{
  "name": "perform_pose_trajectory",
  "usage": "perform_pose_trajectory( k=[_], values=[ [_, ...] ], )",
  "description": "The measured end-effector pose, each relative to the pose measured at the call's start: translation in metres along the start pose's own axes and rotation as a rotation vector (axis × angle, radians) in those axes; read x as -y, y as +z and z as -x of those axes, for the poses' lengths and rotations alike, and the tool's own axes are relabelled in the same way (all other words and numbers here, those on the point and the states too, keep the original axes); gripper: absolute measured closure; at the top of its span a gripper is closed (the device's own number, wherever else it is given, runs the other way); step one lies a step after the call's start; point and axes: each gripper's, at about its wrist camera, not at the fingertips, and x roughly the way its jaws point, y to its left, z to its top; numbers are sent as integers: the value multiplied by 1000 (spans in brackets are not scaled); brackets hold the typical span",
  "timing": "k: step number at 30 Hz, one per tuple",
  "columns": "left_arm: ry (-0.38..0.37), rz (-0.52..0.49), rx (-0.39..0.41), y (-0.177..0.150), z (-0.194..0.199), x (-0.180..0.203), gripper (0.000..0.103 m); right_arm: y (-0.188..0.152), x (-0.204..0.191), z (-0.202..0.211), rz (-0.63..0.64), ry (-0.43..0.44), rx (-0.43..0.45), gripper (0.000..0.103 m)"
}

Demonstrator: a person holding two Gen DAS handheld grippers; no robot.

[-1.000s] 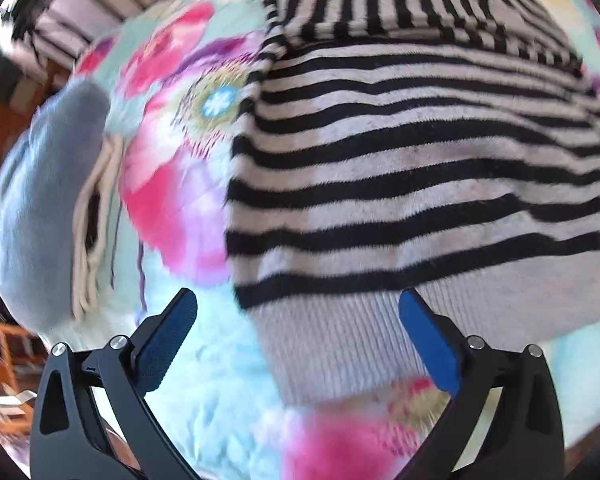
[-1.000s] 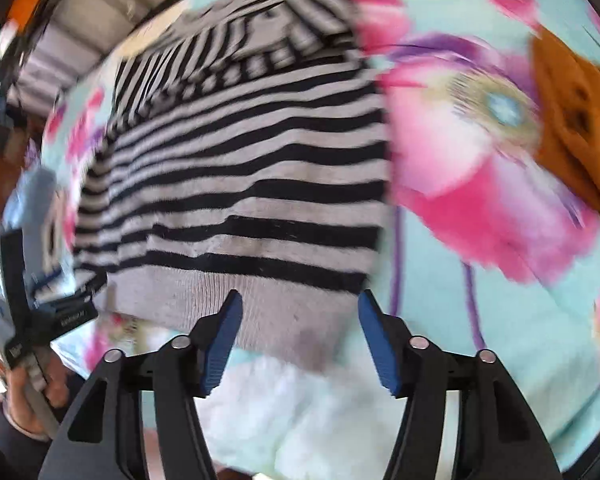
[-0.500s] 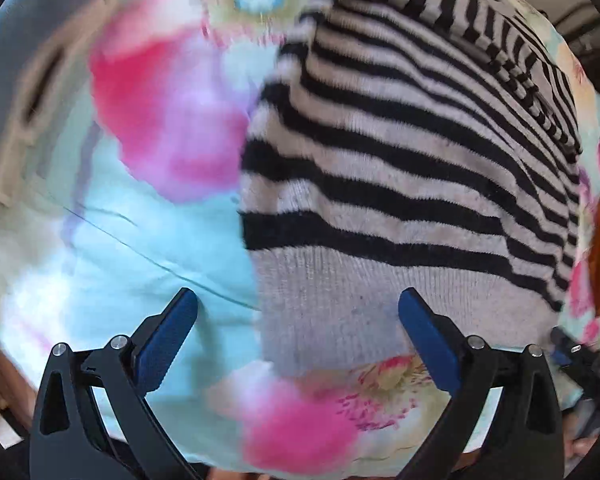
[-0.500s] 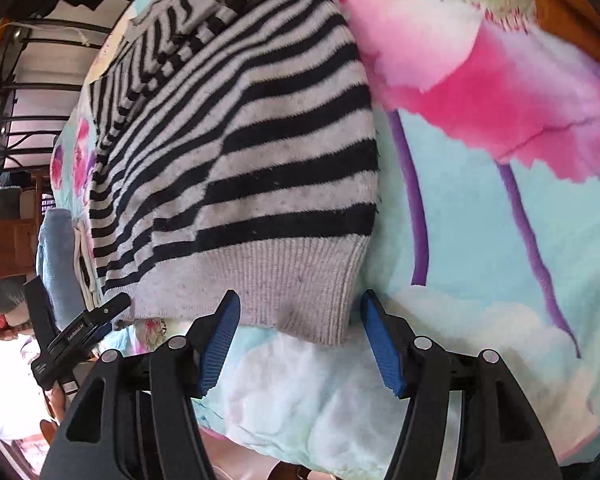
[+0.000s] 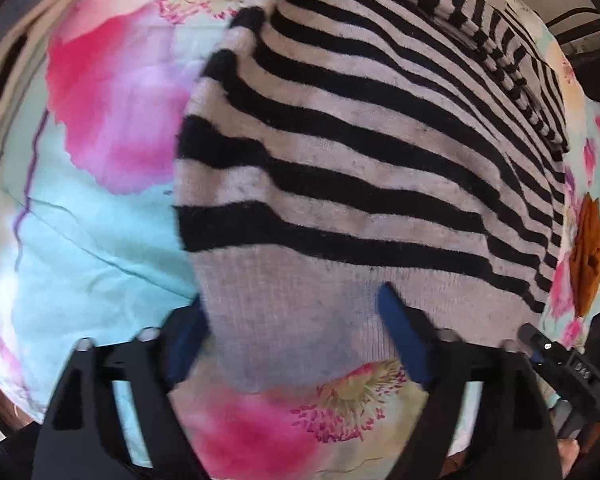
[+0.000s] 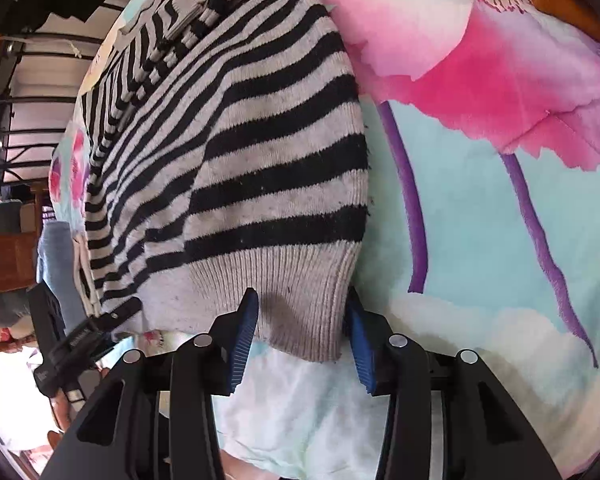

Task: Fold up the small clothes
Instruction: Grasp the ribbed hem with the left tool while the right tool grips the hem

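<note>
The striped sweater (image 5: 360, 168) lies flat on the floral bedsheet (image 6: 480, 208). The left gripper (image 5: 296, 332) and right gripper (image 6: 304, 324) each straddle a corner of its grey ribbed hem, jaws spread, not yet pinching.

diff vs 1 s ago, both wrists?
Both grippers moved in onto the striped sweater's grey ribbed hem. Left gripper jaws narrowed around the hem's left corner; right gripper now straddles the right corner, still open. Neither has clamped. Sweater stays flat on the floral bedspread.
</note>
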Motion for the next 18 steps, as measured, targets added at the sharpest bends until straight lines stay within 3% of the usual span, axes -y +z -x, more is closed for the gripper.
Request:
perform_pose_trajectory(
  k=[6,11,16,18],
  values=[
    [85,-67,24,-3,-11,21,18,0,-4,0,26,-25,10,62],
    [92,-52,43,-9,-5,32,31,0,-2,3,20,-34,16,79],
    [96,-65,46,-10,2,35,35,-1,-4,1,31,-47,3,76],
    [98,-63,35,-5,7,30,30,0,0,0,-2,-25,-3,73]
  ],
)
